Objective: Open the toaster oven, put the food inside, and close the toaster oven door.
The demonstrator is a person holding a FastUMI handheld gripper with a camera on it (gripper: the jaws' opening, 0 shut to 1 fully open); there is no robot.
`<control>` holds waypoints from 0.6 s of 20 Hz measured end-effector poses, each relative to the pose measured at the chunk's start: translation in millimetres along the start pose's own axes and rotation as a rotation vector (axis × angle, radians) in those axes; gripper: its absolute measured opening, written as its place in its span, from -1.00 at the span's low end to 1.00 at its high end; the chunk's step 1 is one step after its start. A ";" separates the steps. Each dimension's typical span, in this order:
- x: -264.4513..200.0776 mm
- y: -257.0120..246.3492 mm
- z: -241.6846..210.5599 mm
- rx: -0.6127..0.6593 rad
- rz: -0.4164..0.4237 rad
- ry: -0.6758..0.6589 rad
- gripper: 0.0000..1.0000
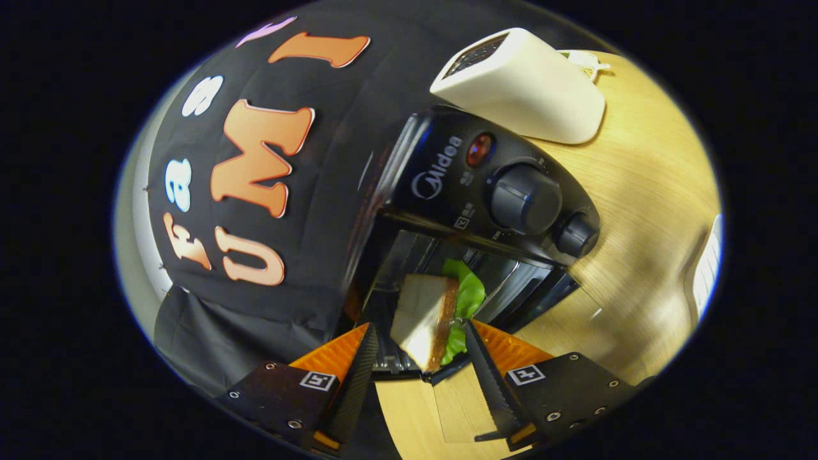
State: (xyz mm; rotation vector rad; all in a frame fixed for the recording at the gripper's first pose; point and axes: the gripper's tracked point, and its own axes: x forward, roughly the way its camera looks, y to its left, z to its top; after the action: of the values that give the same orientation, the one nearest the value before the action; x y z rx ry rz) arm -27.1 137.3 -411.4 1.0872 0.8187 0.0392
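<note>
The black toaster oven stands on the wooden table with its door folded down toward me and the cavity showing. A sandwich of white bread with green lettuce sits at the oven's mouth, over the lowered door. My gripper is open, its two fingertips either side of the sandwich. There is a gap between the left finger and the bread, while the right finger runs close along the lettuce. The whole scene appears tilted.
The oven's control panel carries a large knob, a smaller knob and a red lamp. A white appliance stands behind the oven. A white ribbed object lies at the table's far right. Black cloth hangs to the oven's left.
</note>
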 end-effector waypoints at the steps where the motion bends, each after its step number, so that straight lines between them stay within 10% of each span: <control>1: -7.9 -5.7 -5.9 -0.046 -0.025 0.026 0.64; 12: -84.2 -52.6 -66.2 -0.541 -0.205 0.274 0.93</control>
State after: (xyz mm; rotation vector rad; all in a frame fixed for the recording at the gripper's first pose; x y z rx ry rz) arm -145.8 127.7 -419.0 0.4888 1.0843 0.2277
